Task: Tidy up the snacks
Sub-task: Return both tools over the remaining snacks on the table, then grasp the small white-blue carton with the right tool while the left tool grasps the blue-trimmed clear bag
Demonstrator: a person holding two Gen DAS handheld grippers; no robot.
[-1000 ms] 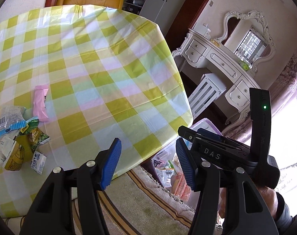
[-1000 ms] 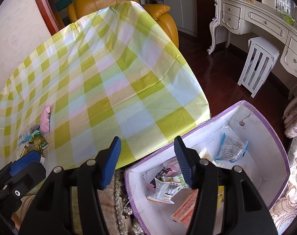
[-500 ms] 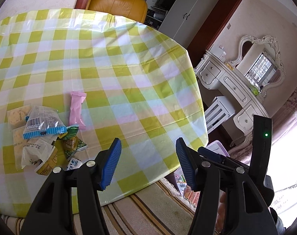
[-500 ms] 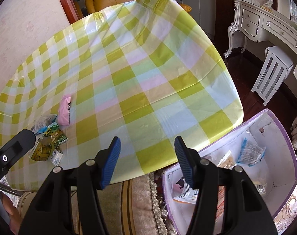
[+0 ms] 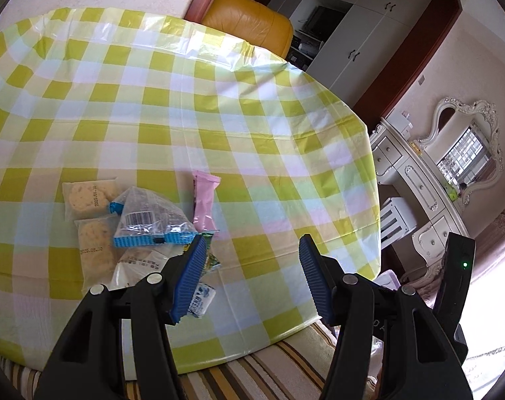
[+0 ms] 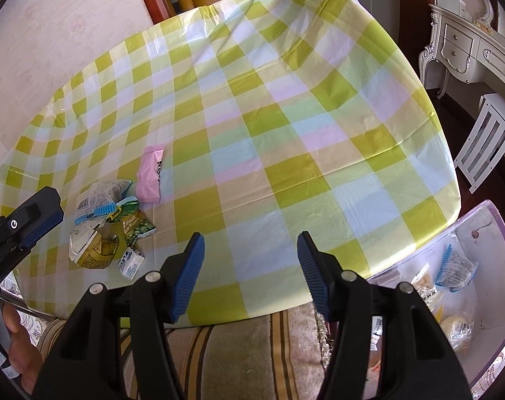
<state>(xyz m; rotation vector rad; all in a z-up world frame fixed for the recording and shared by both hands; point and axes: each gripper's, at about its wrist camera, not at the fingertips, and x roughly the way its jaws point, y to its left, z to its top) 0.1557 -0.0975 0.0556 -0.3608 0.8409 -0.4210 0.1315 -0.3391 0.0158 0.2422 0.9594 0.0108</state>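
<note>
Fingers of left gripper (image 5: 252, 280) wide apart at the bottom middle of the left view, holding nothing. Left blue pad (image 5: 190, 276) hanging right over the near edge of the snack pile (image 5: 135, 230), low and left in that view. Small white and blue packet (image 5: 199, 300) peeking out just beside that pad. Clear bag with blue ends (image 5: 149, 220) on top of the pile, with two cookie packs (image 5: 85, 196) tucked under it on the left. Pink packet (image 5: 204, 203) at the top right of the pile, long way pointing up the frame, away from the fingers. Right gripper (image 6: 250, 273) wide open too and empty, at the bottom middle of the right view, over bare checked tablecloth (image 6: 285, 126). Same pile far off to the lower left in that view, well apart from those fingers, with a green packet (image 6: 135, 225) at its near side. White box with purple rim (image 6: 479, 286) down on the floor at the lower right of the right view, some snacks already inside. Probably a pick-up next, and the left gripper much nearer: pile up and to the left of its fingers, so a small move left and down should do. Thin, crinkly bags piled on each other, so likely easy to grab two at once or let one slip.
</note>
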